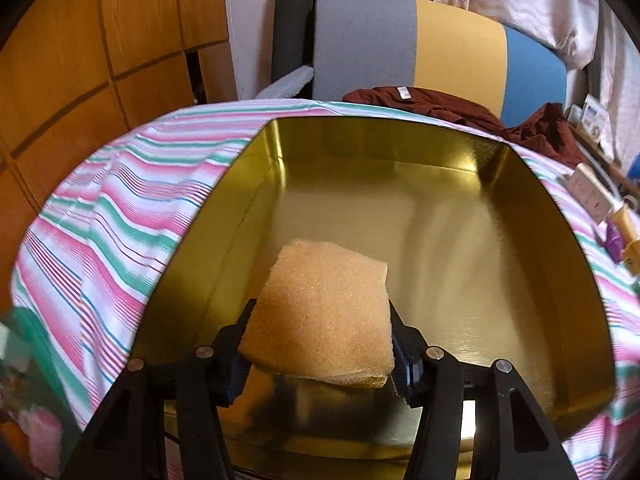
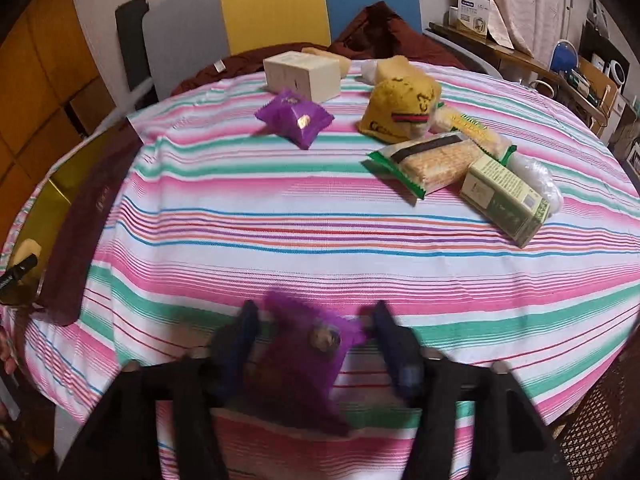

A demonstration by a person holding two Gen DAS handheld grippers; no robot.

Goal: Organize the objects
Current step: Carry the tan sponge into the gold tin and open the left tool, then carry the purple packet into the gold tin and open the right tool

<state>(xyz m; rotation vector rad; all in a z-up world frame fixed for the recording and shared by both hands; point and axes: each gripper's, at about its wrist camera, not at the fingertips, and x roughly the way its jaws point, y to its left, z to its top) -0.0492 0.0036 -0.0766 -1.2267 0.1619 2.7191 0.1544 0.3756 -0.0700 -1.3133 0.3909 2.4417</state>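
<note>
My left gripper (image 1: 320, 324) is shut on a tan sponge-like cake piece (image 1: 320, 312) and holds it over the near left part of an open gold tin box (image 1: 460, 232), whose floor is bare. My right gripper (image 2: 314, 320) is shut on a purple snack packet (image 2: 308, 356), blurred, just above the near edge of the striped tablecloth (image 2: 280, 216). A second purple packet (image 2: 294, 118), a cream box (image 2: 302, 74), a yellow pouch (image 2: 400, 110), a cracker pack (image 2: 432, 164) and a green box (image 2: 502, 200) lie farther back.
The gold tin with its dark maroon outer wall (image 2: 84, 216) stands at the table's left edge in the right wrist view. A dark red garment (image 1: 440, 108) lies on a grey, yellow and blue chair (image 1: 440, 48) behind the table. Cluttered shelves (image 2: 560, 60) stand at the right.
</note>
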